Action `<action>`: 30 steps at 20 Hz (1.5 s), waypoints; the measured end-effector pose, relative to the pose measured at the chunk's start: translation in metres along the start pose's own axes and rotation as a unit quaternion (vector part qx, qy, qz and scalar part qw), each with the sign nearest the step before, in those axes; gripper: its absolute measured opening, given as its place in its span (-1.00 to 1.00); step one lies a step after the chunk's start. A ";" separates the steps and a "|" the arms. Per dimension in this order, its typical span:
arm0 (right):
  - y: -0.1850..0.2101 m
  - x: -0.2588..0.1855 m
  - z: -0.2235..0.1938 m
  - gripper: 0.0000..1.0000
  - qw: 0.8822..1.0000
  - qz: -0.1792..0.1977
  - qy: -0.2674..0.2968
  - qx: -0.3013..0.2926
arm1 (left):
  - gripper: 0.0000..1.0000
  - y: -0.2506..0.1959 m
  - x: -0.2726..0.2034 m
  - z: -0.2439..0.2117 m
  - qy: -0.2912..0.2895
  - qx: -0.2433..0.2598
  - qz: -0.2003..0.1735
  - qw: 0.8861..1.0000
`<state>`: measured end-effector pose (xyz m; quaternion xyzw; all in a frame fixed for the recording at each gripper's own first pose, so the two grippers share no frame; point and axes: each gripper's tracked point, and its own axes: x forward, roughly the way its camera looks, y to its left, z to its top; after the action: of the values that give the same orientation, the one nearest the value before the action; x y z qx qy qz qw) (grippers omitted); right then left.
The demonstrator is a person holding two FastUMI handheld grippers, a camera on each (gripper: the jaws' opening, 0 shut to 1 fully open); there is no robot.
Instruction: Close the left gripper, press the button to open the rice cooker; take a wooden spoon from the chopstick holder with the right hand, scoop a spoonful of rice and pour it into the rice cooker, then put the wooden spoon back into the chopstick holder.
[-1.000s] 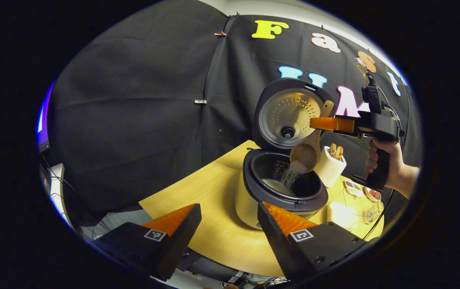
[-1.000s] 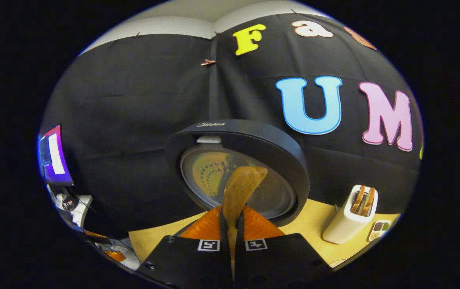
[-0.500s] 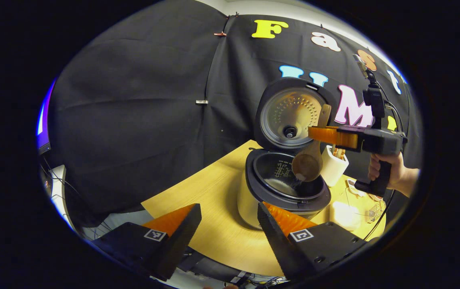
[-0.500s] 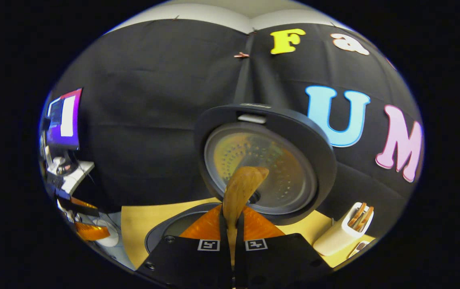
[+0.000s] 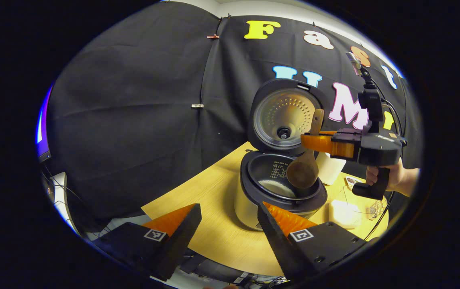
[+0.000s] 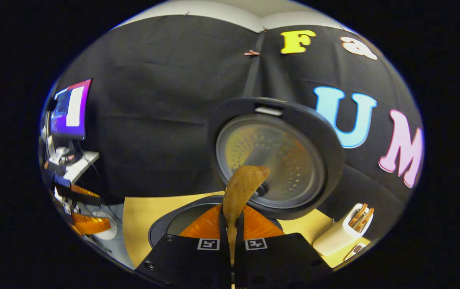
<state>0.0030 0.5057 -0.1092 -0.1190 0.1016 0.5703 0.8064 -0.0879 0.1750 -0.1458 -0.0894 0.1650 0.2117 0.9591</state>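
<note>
Wooden spoon point(image 5: 303, 170) in R tongs point(image 6: 232, 224), over cooker point(image 5: 279, 188)

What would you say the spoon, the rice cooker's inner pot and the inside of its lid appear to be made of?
The wooden spoon, clamped in the right gripper, looks like matte brown wood. The rice cooker's inner pot looks like dark coated metal, with pale markings printed on its wall. The lid's inner plate seems to be brushed metal: silvery, reflective and dotted with small perforations.
</note>
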 end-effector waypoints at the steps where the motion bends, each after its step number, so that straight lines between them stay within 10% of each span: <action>1: -0.010 -0.006 0.007 -0.84 1.000 -0.011 -0.007 0.022 | 0.86 -0.003 -0.001 0.000 -0.001 0.000 -0.004 1.000; 15: -0.193 -0.185 0.016 -0.84 0.947 -0.233 -0.088 0.202 | 0.92 -0.103 -0.003 0.030 -0.034 0.052 -0.097 0.993; 30: -0.355 -0.424 -0.123 -0.84 0.805 -0.498 -0.073 0.313 | 0.91 -0.158 0.005 0.066 -0.052 0.047 -0.085 0.994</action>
<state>0.1951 -0.0257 -0.0724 0.1479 0.1425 0.0339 0.9781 0.0038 0.0512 -0.0699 -0.0471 0.1168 0.1257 0.9840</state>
